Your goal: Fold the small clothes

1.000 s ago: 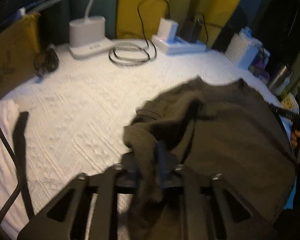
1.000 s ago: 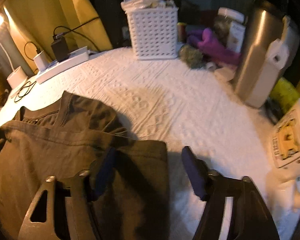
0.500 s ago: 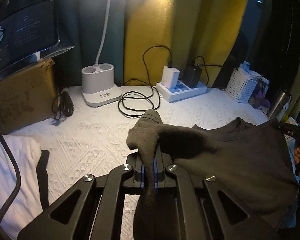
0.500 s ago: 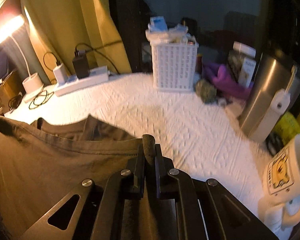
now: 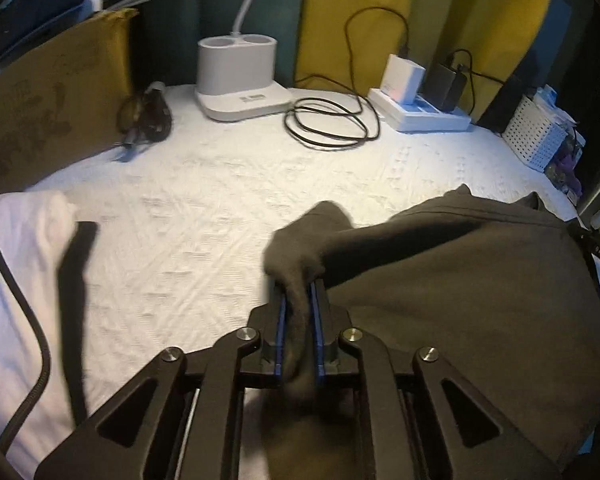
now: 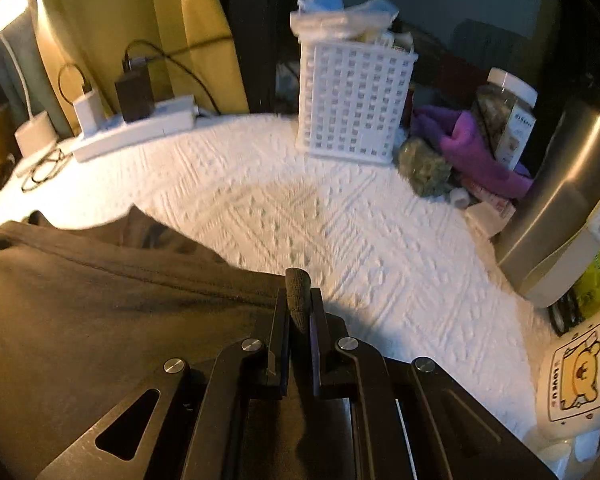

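Both grippers pinch the dark shirt over the white bedspread.

The left gripper [image 5: 299, 300], its jaws just eased slightly apart, pinches a bunched corner; the right gripper [image 6: 299, 312] clamps another corner. The shirt [image 5: 460, 280] drapes toward 3 o'clock across the bedspread [image 5: 220, 200].

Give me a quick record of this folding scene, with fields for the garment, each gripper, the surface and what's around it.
garment: dark olive shirt, lying partly spread on the cloth, two corners lifted
left gripper: jaws have just been opening slightly, shirt fabric between them, pads on it
right gripper: shut on a bunched shirt edge
surface: white textured tablecloth
back edge: lamp base, coiled black cable, power strip
right side: white basket, steel flask, bear mug
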Demonstrator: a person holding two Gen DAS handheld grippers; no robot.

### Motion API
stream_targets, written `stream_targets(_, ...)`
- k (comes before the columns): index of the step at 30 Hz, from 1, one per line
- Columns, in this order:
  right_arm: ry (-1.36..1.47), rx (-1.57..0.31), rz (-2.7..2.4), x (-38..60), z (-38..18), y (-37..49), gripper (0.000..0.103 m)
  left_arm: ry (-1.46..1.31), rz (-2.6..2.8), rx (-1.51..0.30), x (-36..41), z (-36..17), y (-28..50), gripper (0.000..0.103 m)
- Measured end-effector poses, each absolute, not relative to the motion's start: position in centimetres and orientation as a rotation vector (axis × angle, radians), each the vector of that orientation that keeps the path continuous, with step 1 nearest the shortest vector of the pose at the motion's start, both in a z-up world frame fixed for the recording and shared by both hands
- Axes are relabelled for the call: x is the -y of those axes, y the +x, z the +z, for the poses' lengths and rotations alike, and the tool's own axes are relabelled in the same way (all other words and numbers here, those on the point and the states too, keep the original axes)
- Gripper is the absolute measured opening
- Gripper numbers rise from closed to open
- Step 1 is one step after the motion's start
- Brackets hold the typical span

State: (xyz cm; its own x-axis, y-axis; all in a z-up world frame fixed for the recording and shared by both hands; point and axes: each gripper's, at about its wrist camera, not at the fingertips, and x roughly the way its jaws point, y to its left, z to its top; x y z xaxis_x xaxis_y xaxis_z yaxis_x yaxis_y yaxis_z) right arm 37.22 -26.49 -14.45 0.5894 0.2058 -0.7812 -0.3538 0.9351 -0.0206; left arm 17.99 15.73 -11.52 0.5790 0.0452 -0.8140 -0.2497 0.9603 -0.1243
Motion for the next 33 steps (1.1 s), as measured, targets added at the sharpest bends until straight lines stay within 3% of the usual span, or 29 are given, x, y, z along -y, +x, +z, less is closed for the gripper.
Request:
stream_targets(1,-0.184,-0.883,0.325,26.5,-14.6,37.2,0.008,-0.232,0.181,-0.938,-16.1,-11.1,17.6,0.025)
stream_targets(3,-0.187,-0.883,0.324,26.5,-14.5,37.3,0.008,-0.233,0.201,-0.93,-16.9,-10.3,17.2,0.047)
stream_targets(9,-0.192,-0.885,0.323,26.6,-14.3,37.2,0.008,-0.194,0.191,-0.889,-18.5,-8.8,19.4,0.048)
stream_targets(15,-0.187,-0.873,0.316,26.6,-13.8,36.9,0.008,-0.097,0.067,-1.004,-16.9,-11.9,23.5,0.048)
stream_targets(17,-0.185,-0.863,0.315,26.6,-13.5,36.9,0.008,-0.069,0.056,-1.02,-16.5,-12.7,23.7,0.045)
stream_targets(18,-0.184,-0.859,0.315,26.7,-13.4,36.9,0.008,-0.049,0.04,-1.007,-16.1,-12.7,23.5,0.02)
stream_targets(19,-0.184,-0.856,0.315,26.6,-13.3,36.9,0.008,-0.046,0.005,-1.012,-15.7,-12.7,23.4,0.012)
stream_targets(21,-0.186,-0.848,0.316,26.5,-13.2,36.9,0.008,0.003,0.011,-1.0,-14.9,-12.3,23.1,0.006)
stream_targets(26,-0.191,-0.829,0.321,26.3,-12.6,37.1,0.008,-0.005,0.127,-0.877,-15.5,-10.7,22.4,0.005)
stream_targets(31,-0.192,-0.831,0.328,25.6,-13.0,37.7,0.008,-0.035,0.186,-0.872,-16.4,-11.8,23.0,0.005)
stream_targets(33,-0.194,-0.848,0.329,25.3,-13.6,38.0,0.008,-0.056,0.194,-0.899,-16.8,-12.3,23.1,0.01)
